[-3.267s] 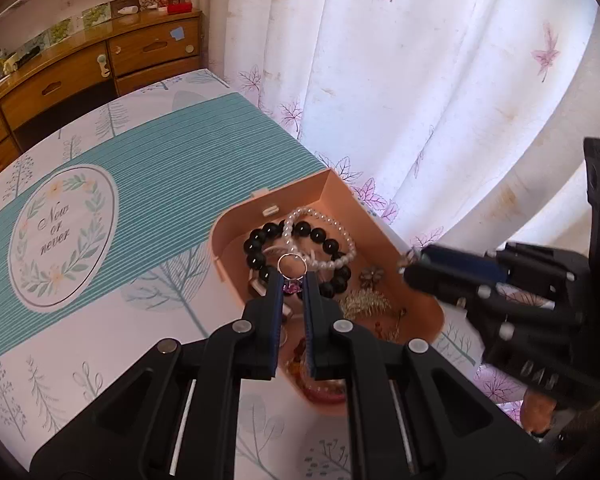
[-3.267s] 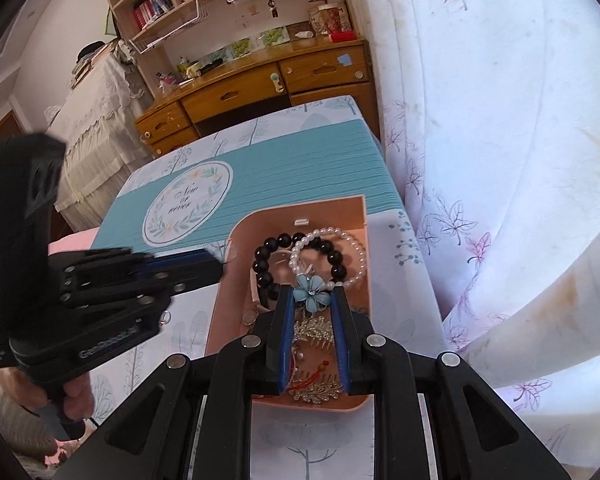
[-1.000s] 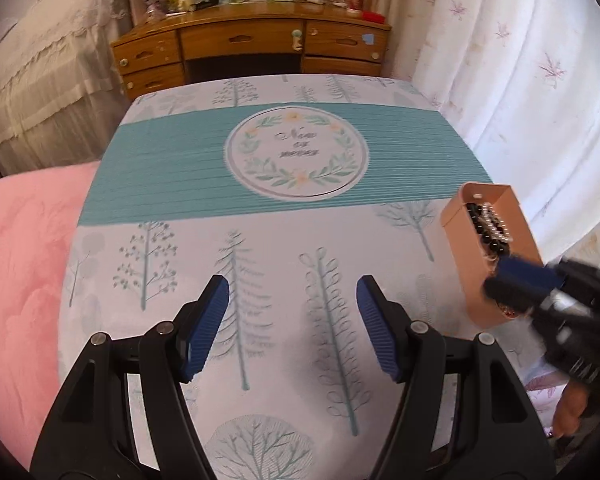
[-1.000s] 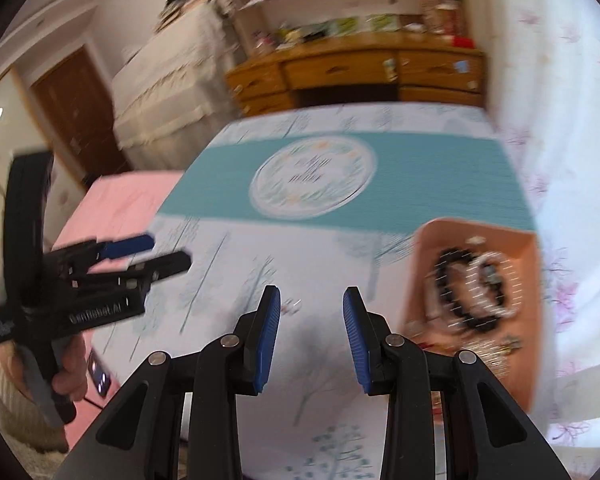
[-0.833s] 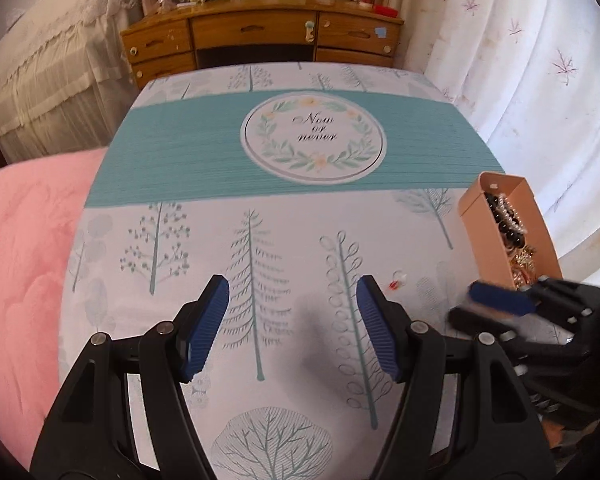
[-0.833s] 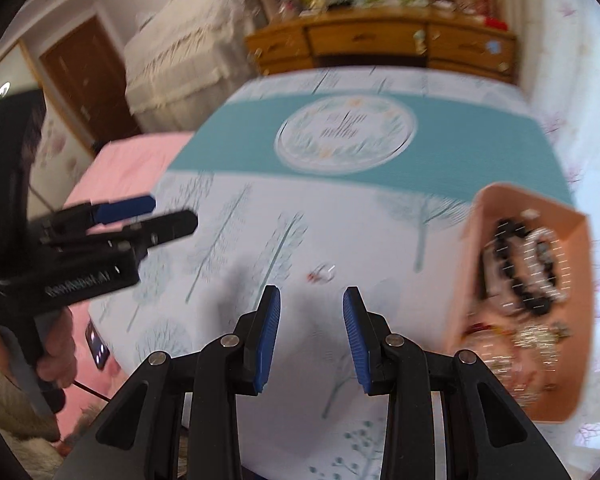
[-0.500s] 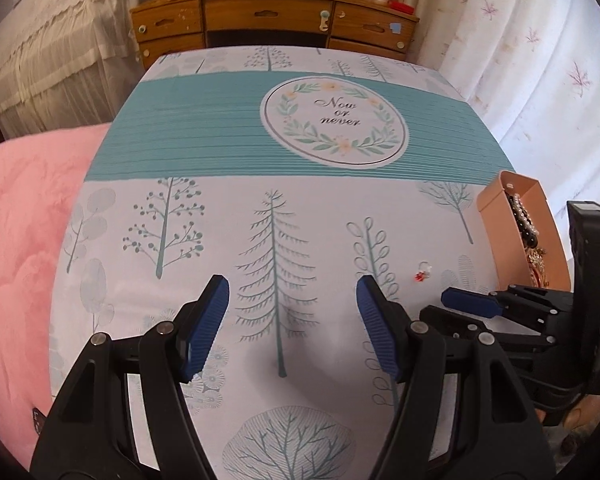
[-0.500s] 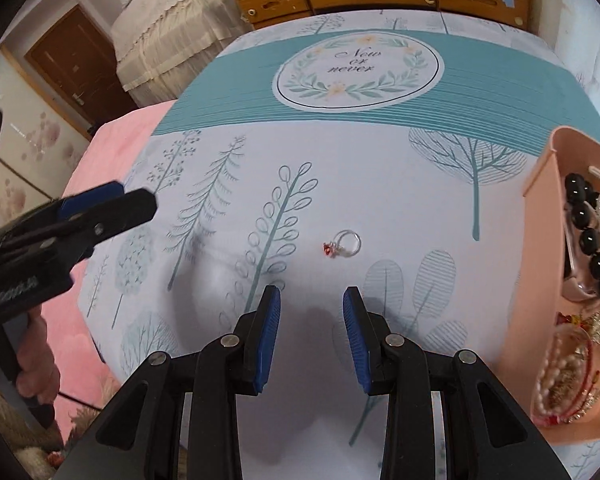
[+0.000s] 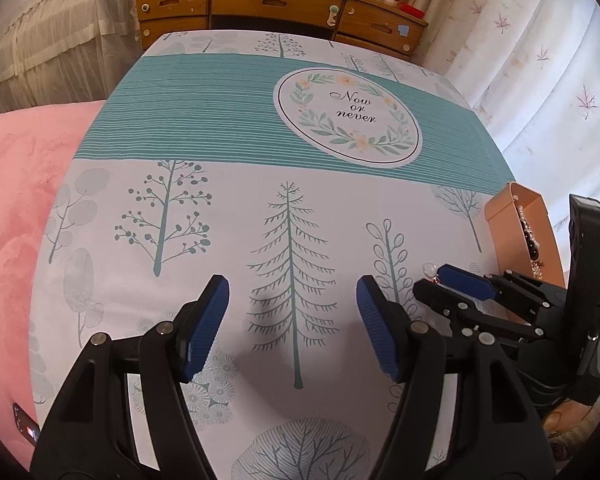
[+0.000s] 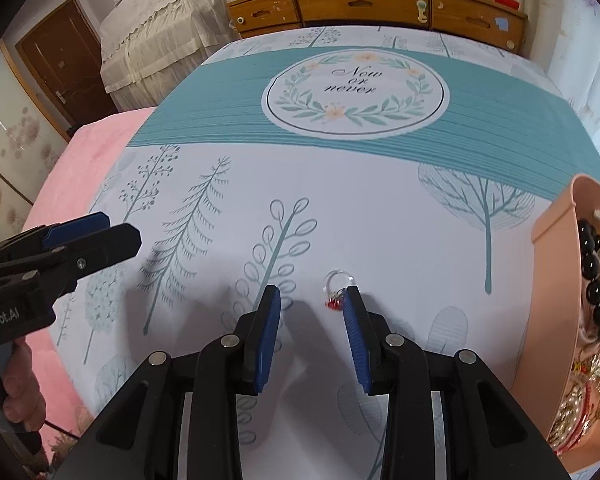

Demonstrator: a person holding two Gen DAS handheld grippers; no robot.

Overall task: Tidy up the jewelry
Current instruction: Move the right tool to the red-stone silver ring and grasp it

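presumably the ring [image 10: 337, 289] lies alone on the worktop [image 10: 380, 208], near its right edge beside the pink tray [image 10: 556, 240] of jewelry, waiting to be sorted. right gripper [image 10: 312, 304] hangs over it, fingers narrowly apart and empty, the right one just beside the ring's red stone. left gripper [image 9: 292, 300] hovers wide and empty.

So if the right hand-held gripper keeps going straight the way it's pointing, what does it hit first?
Probably the printed tablecloth, just left of the small ring with a red stone. The right hand-held gripper is open and empty, the ring lying by its right fingertip; depth is unclear.
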